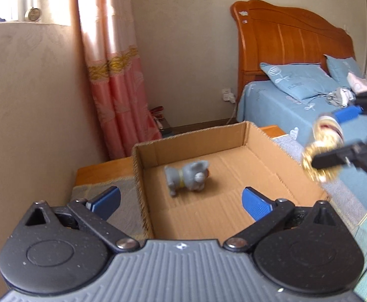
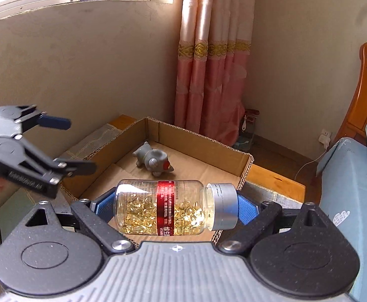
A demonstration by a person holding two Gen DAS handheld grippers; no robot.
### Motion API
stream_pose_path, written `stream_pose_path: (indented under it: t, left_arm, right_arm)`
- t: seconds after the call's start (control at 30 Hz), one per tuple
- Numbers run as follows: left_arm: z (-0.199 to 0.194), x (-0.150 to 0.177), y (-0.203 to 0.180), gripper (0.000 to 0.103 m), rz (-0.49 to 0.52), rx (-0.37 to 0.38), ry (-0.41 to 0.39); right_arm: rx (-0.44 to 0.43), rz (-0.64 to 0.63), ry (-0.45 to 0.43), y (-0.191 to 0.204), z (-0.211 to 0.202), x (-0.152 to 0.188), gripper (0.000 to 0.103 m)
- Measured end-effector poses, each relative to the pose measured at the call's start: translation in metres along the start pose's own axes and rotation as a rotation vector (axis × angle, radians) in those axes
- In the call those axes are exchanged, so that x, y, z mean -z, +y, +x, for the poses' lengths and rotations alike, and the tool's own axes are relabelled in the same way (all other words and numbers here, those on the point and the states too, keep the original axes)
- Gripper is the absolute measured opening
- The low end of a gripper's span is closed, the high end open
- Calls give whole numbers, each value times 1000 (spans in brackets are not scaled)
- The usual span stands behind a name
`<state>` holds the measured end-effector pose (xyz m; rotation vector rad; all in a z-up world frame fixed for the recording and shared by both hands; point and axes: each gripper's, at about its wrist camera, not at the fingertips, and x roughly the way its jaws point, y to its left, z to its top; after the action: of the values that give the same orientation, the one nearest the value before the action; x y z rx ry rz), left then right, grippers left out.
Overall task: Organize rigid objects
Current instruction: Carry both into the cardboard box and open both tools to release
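A grey toy animal [image 1: 187, 177] lies on its side on the floor of an open cardboard box [image 1: 256, 138]. My left gripper [image 1: 181, 201] hangs over the box's near left wall, jaws wide open and empty, the toy just beyond them. In the right wrist view the same toy [image 2: 153, 161] and box [image 2: 203, 141] show. My right gripper [image 2: 172, 207] is shut on a clear pill bottle [image 2: 163, 207] with yellow capsules, a red band and a grey cap, held sideways above the box's near edge. The bottle [image 1: 320, 148] also enters the left wrist view at right.
The box rests on a cloth-covered wooden stand [image 1: 100, 176] against a beige wall. A pink curtain [image 1: 115, 93] hangs in the corner. A bed with blue sheets [image 1: 284, 103] and a wooden headboard stands to the right. The left gripper [image 2: 75, 146] hangs by the box's left side.
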<state>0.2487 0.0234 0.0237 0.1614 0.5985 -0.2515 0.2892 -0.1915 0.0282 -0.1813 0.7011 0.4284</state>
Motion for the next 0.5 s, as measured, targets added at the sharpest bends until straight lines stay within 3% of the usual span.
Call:
stream_pose_path:
  t: [0.37,0.4,0.5]
  left_arm:
    - [-46,52,18,102,-122,-156,-31]
    - [-47,56,19,102,-124,-160,-18]
    - [-48,63,21,102,-136,-152,12]
  right_arm:
    - [47,46,50,-13,56,-41,97]
    - [50,54,51,-14,59,-44,102]
    - [51,73,46,-16,56,-45,103]
